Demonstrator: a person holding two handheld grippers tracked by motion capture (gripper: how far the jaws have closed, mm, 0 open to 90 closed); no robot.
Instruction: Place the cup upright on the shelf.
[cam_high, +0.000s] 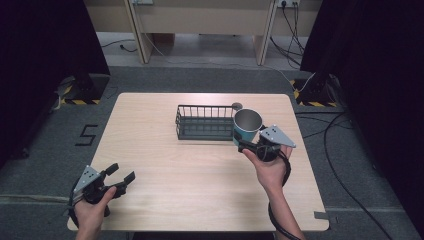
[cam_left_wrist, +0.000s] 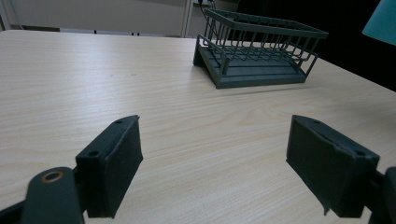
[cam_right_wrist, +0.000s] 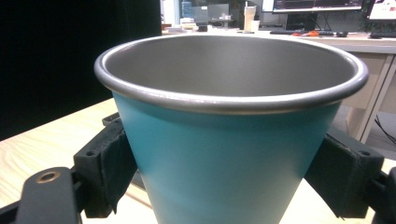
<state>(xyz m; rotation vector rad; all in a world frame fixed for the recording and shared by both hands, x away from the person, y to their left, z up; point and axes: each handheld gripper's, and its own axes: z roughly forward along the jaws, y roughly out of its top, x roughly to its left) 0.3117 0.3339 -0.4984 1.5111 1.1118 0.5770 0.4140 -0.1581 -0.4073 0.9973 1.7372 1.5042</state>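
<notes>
Tabletop (cam_high: 200, 165): pale wood, carries the rack
Rack (cam_high: 205, 121): dark wire, toward the far side, centre-right
Cup (cam_high: 247, 125): teal outside, steel inside, upright, just right of the rack, pinched low on its body
Right claw (cam_high: 246, 145): jaws pressed on both sides of the cup
Left claw (cam_high: 121, 175): jaws spread, nothing between them, near left corner

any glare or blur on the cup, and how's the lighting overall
Right gripper view: the cup is sharp, with a soft highlight along its steel rim and no harsh glare; the background is slightly soft. High view: even light on the table, dark curtains at both sides. Left gripper view: the rack casts a faint shadow.
</notes>
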